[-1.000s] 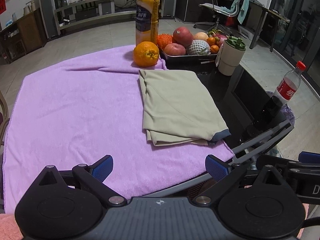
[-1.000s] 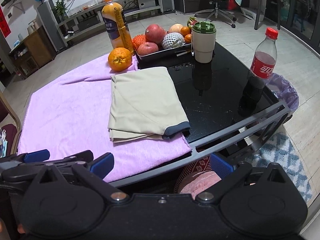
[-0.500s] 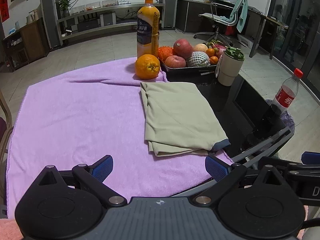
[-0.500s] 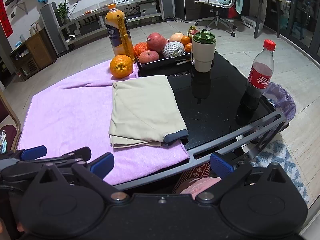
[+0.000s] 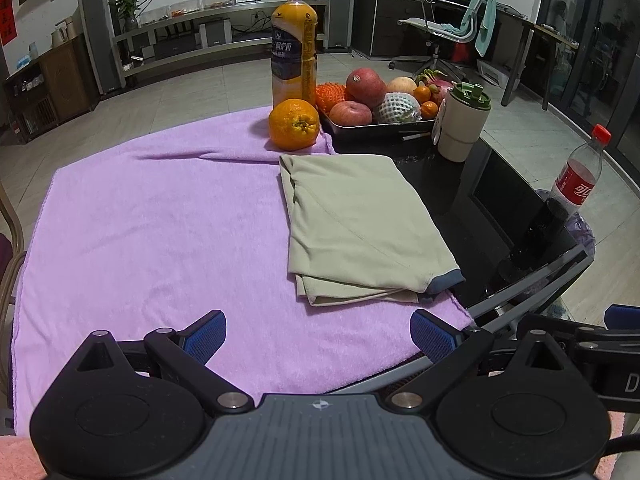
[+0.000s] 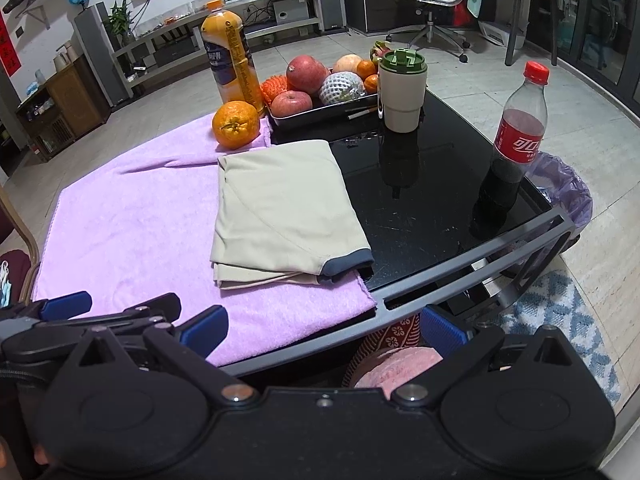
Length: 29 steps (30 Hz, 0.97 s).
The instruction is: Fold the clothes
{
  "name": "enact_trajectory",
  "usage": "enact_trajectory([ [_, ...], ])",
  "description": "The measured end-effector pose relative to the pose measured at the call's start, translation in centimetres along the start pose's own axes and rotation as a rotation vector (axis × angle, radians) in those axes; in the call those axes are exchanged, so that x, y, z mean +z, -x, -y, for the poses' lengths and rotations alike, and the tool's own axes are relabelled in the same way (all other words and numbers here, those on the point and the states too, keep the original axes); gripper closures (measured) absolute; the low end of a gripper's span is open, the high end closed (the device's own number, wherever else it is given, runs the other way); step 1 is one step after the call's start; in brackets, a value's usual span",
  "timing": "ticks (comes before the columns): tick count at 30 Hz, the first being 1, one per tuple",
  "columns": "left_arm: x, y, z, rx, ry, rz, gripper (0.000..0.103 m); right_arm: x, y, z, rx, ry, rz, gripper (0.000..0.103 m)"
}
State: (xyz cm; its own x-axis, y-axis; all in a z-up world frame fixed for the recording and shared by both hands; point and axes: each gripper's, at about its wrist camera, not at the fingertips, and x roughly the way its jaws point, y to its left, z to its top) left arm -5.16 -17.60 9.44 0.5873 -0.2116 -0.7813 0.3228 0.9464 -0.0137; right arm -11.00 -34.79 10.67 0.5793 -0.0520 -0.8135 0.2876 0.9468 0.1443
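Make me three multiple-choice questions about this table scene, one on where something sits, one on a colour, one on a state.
1. Where is the loose orange?
A. on the purple towel, beside the juice bottle
B. in the fruit tray
C. on the folded shirt

2. What colour is the cola bottle's cap?
A. green
B. red
C. orange

3. How is the beige shirt?
A. hanging
B. spread flat
C. folded, unheld

Answers:
1 A: the orange sits on the purple towel by the juice bottle.
2 B: the cola bottle has a red cap.
3 C: the beige shirt lies folded; the left gripper and right gripper are open.

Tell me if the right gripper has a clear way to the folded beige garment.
Probably yes. The right gripper is open, and only flat purple towel lies between it and the folded beige garment; the cup and cola bottle stand off to the side.
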Motion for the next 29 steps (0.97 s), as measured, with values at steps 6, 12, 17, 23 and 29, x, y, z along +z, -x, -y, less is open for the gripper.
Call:
enact_trajectory([
  [6, -0.01, -0.11, 0.00, 0.000, 0.001, -0.006, 0.005, -0.02, -0.24, 0.01, 0.000, -0.001, -0.006, 0.000],
  [12, -0.04, -0.14, 0.00, -0.002, 0.006, -0.007, 0.005, -0.06, -0.26, -0.02, -0.003, 0.002, -0.007, 0.000],
  [17, -0.04, -0.18, -0.05, -0.001, 0.007, -0.008, 0.005, -0.12, -0.34, 0.04, -0.001, -0.001, -0.008, 0.000],
  [23, -0.13, -0.22, -0.12, 0.000, 0.008, -0.007, 0.005, -0.16, -0.34, 0.07, -0.002, -0.003, -0.009, 0.000],
  [29, 0.06, -0.11, -0.39, 0.017, -0.004, 0.011, 0.004, 0.07, -0.52, -0.12, 0.002, -0.005, -0.006, 0.000],
])
